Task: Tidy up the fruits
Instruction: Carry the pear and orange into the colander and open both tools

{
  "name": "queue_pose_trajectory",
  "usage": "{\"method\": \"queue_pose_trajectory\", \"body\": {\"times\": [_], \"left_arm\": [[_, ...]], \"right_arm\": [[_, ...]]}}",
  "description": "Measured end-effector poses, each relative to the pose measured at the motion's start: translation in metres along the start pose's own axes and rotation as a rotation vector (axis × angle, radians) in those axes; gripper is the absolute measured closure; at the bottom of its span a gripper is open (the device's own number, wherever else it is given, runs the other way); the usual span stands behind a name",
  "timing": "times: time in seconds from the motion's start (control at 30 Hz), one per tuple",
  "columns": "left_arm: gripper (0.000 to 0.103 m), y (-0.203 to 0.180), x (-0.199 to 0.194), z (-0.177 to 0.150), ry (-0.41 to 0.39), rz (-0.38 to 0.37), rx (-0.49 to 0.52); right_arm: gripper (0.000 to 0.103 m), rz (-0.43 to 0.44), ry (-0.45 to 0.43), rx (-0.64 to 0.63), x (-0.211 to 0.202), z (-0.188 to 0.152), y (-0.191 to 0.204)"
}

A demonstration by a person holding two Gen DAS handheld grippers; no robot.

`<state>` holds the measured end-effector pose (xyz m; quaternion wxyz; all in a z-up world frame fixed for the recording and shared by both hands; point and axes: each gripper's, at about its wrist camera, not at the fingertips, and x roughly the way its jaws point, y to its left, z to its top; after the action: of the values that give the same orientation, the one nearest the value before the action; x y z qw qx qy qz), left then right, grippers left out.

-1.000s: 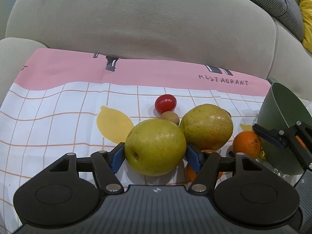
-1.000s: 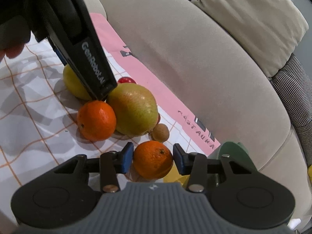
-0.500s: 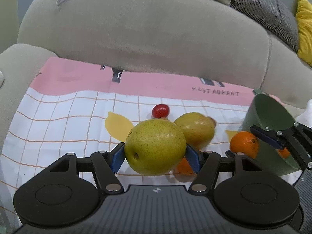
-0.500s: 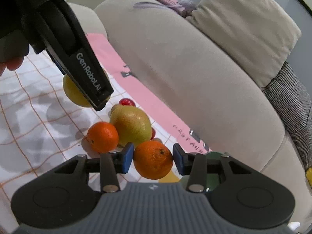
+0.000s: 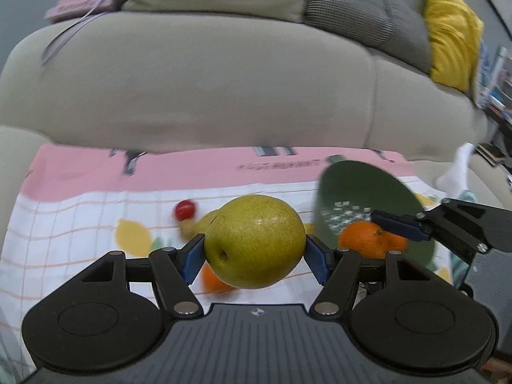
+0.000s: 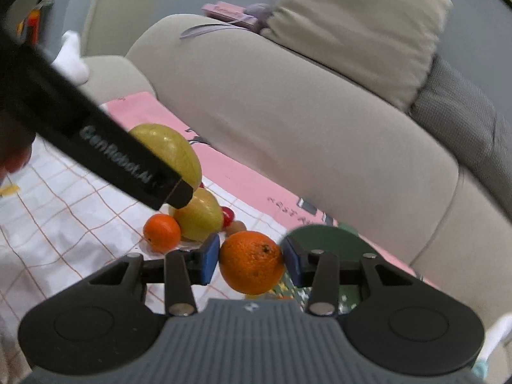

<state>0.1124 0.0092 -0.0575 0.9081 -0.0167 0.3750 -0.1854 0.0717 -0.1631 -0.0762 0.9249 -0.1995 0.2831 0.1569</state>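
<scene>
**Two fruits held above the cloth, near the bowl.**
Our left claw (image 5: 254,257) grips a pear (image 5: 255,241) across its widest girth; our right claw (image 6: 251,262) pinches an orange (image 6: 252,261) at its equator, just beside the green bowl (image 5: 377,192). We judge the pear heavy, smooth and easily bruised, the orange lighter and firmer; both are round and may roll, so we hold at mid-body. Other fruit lies on the cloth (image 5: 70,224).

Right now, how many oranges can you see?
2. One orange is held in the right hand-held gripper by the green bowl. The other orange lies on the cloth beside a pear. More may be hidden.
</scene>
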Motion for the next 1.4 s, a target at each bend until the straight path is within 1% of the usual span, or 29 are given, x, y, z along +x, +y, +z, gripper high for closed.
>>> {"method": "queue_pose_trajectory", "body": {"times": [0.17,0.33,0.53,0.67,0.8,0.93,1.1,1.23,1.4], "left_arm": [[0.028,-0.034,0.004,0.015,0.006,-0.044,0.08],[0.028,-0.068,0.013,0.025,0.035,-0.102,0.157],[0.028,-0.095,0.039,0.034,0.108,-0.118,0.23],[0.028,-0.101,0.062,0.039,0.174,-0.138,0.235],[0.028,-0.107,0.082,0.042,0.229,-0.12,0.27],[0.028,-0.113,0.097,0.043,0.261,-0.103,0.325],[0.028,-0.113,0.115,0.045,0.297,-0.09,0.349],[0.028,-0.114,0.128,0.047,0.315,-0.088,0.368],[0.028,-0.115,0.142,0.045,0.346,-0.086,0.384]], "right_arm": [[0.062,0.052,0.052,0.129,-0.014,-0.008,-0.04],[0.062,0.093,0.109,0.175,-0.017,-0.02,-0.077],[0.062,0.155,0.219,0.259,-0.01,-0.041,-0.119],[0.062,0.22,0.283,0.331,0.003,-0.048,-0.142],[0.062,0.294,0.344,0.372,0.02,-0.049,-0.151],[0.062,0.346,0.394,0.39,0.037,-0.048,-0.151],[0.062,0.404,0.465,0.421,0.061,-0.051,-0.152],[0.062,0.428,0.51,0.434,0.076,-0.053,-0.153],[0.062,0.433,0.547,0.428,0.088,-0.054,-0.152]]}}
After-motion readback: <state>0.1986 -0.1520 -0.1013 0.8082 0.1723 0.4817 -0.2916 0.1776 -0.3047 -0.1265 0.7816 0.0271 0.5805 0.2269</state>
